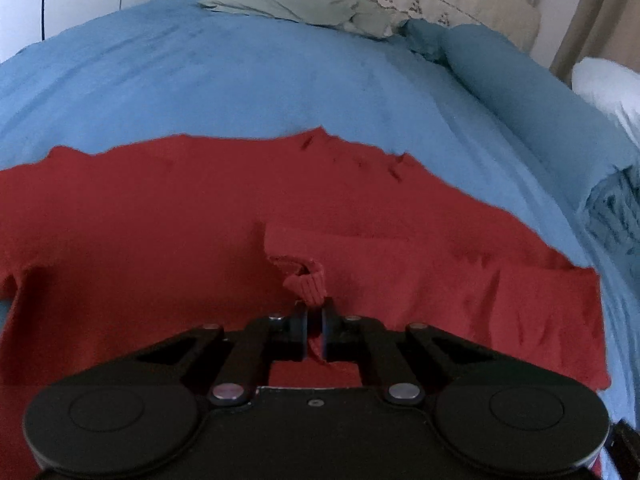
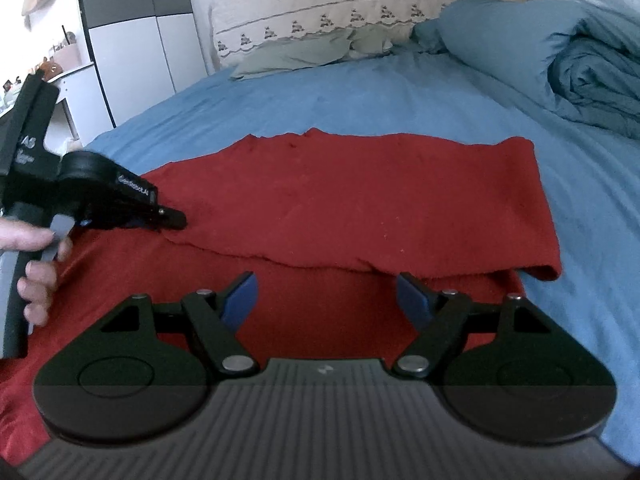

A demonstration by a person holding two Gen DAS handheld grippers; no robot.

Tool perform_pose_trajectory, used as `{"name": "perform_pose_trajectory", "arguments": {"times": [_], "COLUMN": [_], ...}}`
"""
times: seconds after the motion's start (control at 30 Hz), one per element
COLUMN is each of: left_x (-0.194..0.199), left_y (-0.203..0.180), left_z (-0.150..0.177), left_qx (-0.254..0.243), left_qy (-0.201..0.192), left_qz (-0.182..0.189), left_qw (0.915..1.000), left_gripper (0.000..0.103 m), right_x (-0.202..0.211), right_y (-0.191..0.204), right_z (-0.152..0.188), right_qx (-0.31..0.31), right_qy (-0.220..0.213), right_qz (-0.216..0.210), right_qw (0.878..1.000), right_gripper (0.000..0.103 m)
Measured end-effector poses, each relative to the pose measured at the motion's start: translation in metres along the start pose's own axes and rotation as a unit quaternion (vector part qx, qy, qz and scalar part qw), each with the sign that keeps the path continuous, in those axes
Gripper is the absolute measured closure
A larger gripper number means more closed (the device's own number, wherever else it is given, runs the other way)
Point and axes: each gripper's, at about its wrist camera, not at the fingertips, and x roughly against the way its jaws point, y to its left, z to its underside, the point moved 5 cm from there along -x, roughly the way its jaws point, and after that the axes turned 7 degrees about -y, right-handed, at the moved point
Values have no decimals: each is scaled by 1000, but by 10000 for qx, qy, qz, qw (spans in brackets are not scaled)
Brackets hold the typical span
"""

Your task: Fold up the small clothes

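A soft, limp red knit garment [image 2: 360,200] lies half-folded on my blue bedsheet [image 2: 320,96]. My left gripper [image 1: 315,312] is clamped on its ribbed cuff [image 1: 308,284], a firm edge to hold. My right gripper [image 2: 326,300] hovers apart, holding nothing.

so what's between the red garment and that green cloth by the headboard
Only bare blue sheet. In the left wrist view it runs clear from the far edge of the red garment to the green cloth; the right wrist view shows the same.

Red garment [image 2: 360,200] lies partly folded on the bed.
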Motion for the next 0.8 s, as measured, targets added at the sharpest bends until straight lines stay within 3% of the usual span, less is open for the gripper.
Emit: {"name": "perform_pose_trajectory", "arguments": {"times": [0.17, 0.33, 0.43, 0.57, 0.67, 0.73, 0.8], "left_x": [27, 55, 48, 33, 43, 58, 66], "left_y": [-1, 43, 81, 106, 107, 109, 111], "left_z": [-30, -54, -50, -32, -29, -32, -39], "left_qx": [-331, -479, -310, -66, -145, -203, -189], "left_qy": [-623, -1236, -1081, -702, -797, -1040, -1189], "left_qz": [-15, -733, -1000, -927, -971, -1038, -1054], "left_qw": [9975, 9885, 9886, 9932, 9920, 9889, 9871], "left_gripper": [97, 97, 97, 96, 87, 62, 54], "right_x": [-3, -3, -5, -7, -6, -3, -6], "right_y": [2, 1, 0, -3, -4, -3, -1], "right_z": [-4, -4, -2, 1, 0, -7, -18], "right_qx": [79, 73, 42, 70, 86, 73, 90], "right_qy": [-7, 25, 100, 194, 229, 116, -41], "right_qz": [33, 90, 115, 187, 234, 224, 226], "right_qw": [10000, 9999, 9999, 9996, 9994, 9997, 9997], "right_gripper": [11, 11, 11, 11, 11, 11, 11]}}
